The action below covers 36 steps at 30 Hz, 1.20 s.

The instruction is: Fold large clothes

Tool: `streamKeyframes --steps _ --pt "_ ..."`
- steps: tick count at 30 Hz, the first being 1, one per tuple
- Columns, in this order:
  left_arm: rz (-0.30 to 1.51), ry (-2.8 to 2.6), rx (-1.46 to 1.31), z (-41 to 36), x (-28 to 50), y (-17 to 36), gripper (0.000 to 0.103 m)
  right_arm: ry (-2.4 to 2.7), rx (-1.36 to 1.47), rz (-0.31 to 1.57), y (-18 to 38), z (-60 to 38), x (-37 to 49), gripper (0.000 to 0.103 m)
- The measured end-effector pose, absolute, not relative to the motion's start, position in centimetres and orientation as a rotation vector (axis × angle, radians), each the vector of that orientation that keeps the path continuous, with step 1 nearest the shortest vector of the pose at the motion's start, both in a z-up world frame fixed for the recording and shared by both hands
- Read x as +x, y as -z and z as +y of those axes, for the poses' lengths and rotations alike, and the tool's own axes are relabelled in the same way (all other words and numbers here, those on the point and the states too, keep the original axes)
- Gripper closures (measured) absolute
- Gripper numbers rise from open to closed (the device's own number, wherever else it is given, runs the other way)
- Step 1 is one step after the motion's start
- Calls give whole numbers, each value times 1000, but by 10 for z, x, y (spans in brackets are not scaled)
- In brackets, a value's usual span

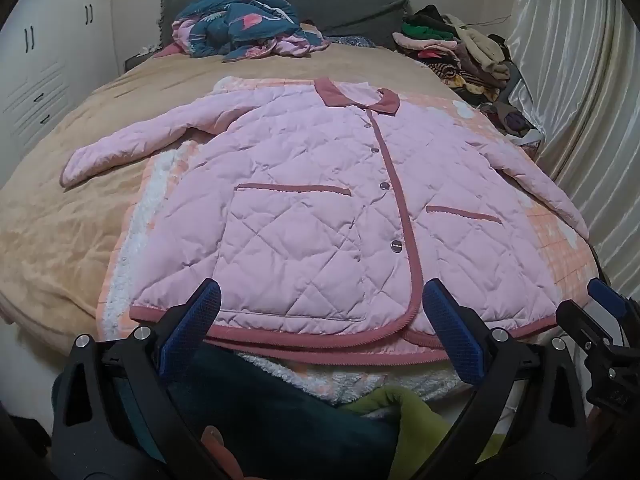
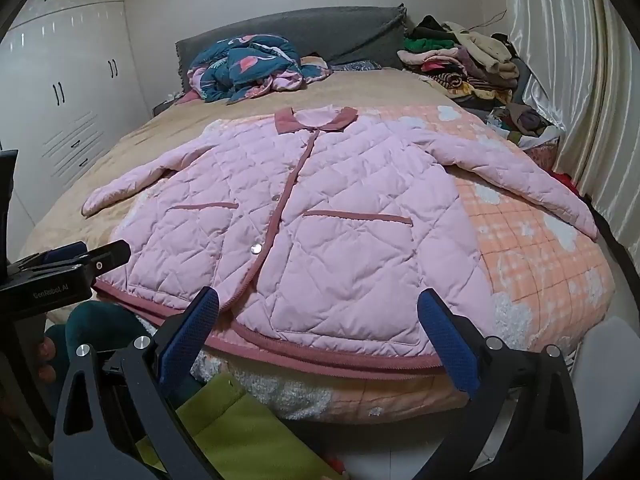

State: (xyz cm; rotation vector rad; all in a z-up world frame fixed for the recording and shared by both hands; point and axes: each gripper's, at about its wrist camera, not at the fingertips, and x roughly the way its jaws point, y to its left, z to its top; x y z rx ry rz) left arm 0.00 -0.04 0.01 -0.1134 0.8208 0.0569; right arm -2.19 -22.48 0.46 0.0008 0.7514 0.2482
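Left gripper: fingers spread wide, nothing between them, hovering just short of the near hem, over its middle-left part.
Right gripper: fingers likewise wide and empty, hovering at the near hem further right; in the left wrist view it shows at the right edge.
Near clutter: dark teal cloth and a green cloth sit below the grippers, in front of the bed edge (what they belong to cannot be told).
Pink quilted jacket: lies flat, front up and buttoned, on a peach checked blanket at the near end of the bed; hem near, collar far.
Key relation: the jacket's long axis runs straight away from the fingers, near to far, and both grippers face the hem side by side; each is nearer its own half, so the left would likely serve the left sleeve side and the right the right.
Sleeves: both stretch out sideways, the left sleeve reaching onto the tan bed cover, the right sleeve across the blanket toward the curtain.
Stage: nothing folded yet, by my reading.
Far end: a crumpled blue quilt and a clothes pile by the headboard.
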Motion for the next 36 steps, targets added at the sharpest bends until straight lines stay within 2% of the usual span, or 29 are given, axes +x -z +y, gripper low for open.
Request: streamKeyframes --steps 36 --pt "815 -46 -114 -8 1 -3 8 -250 13 745 -10 -227 -26 4"
